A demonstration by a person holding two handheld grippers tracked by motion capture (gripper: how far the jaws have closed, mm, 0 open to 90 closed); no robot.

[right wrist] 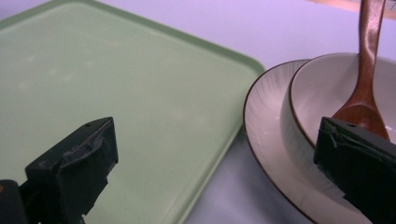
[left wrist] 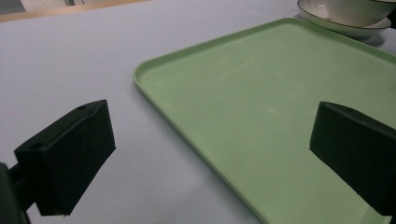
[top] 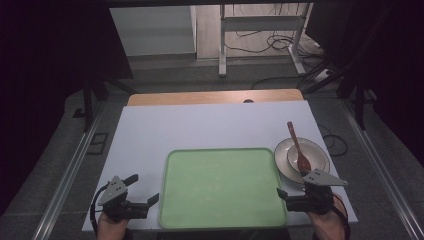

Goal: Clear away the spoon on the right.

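Note:
An empty green tray (top: 222, 187) lies at the front middle of the white table top (top: 200, 125). To its right a cream plate (top: 282, 159) carries a small bowl (top: 294, 159), and a brown wooden spoon (top: 298, 147) rests in the bowl with its handle pointing away. My left gripper (top: 143, 189) is open at the tray's left edge, its jaws straddling the tray rim (left wrist: 154, 98). My right gripper (top: 292, 185) is open at the tray's front right corner, one jaw over the tray (right wrist: 116, 79) and the other by the bowl (right wrist: 322, 93) and spoon (right wrist: 366, 70).
A wooden strip (top: 215, 96) runs along the table's far edge. Beyond it stand a metal frame (top: 260, 30) and loose cables (top: 280, 45) on the floor. Bare white surface stretches behind the tray.

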